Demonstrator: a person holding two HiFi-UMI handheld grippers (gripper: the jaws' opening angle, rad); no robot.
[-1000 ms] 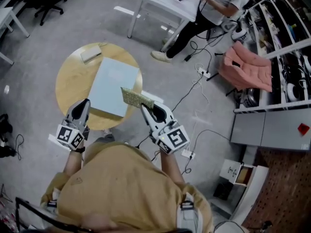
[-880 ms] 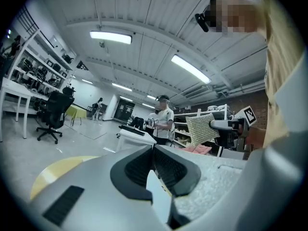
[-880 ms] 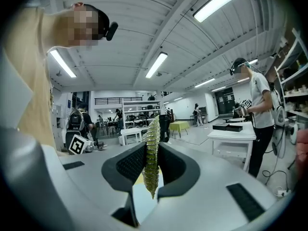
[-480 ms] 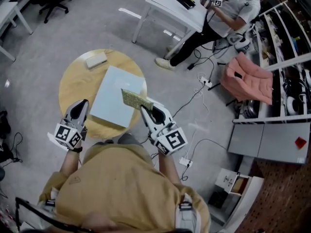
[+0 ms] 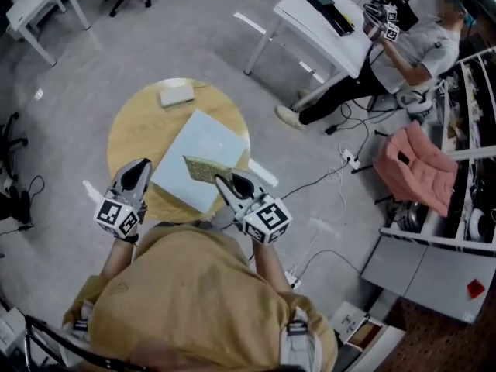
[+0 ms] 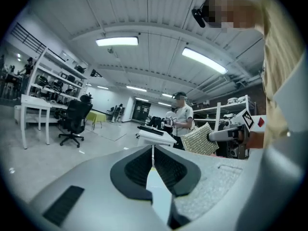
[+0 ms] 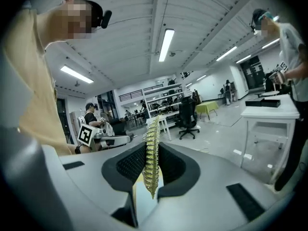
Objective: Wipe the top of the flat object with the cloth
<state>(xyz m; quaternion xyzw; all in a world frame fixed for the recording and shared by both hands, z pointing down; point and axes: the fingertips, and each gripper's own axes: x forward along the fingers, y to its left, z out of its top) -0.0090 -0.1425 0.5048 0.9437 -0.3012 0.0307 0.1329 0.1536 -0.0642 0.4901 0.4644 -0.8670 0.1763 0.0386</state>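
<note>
Right tool (image 5: 221, 178) (image 7: 150, 170), held by a person in a mustard-yellow top (image 5: 194, 301), pinches a yellow-green textured cloth (image 5: 203, 167) (image 7: 151, 153) by one end, the fabric standing on edge between the dark ribbed pads. Left tool (image 5: 139, 165) (image 6: 153, 165) is pressed together with nothing between its pads, poised over the near left rim of a round wooden counter (image 5: 132, 134). From the left gripper view the cloth (image 6: 199, 138) shows off to the right, sticking out of the other tool. Seen from the head view, the cloth lies across the near right part of a pale blue flat rectangular board (image 5: 200, 142), which sits on the counter, its near corner jutting past the rim; whether cloth and board touch cannot be told. A small white flat block (image 5: 176, 94) rests at the counter's far edge, apart from the board. Beyond, a second person (image 5: 403, 49) sits at a white desk (image 5: 325, 29), with a pink padded chair (image 5: 415, 165) near shelving on the right.
</note>
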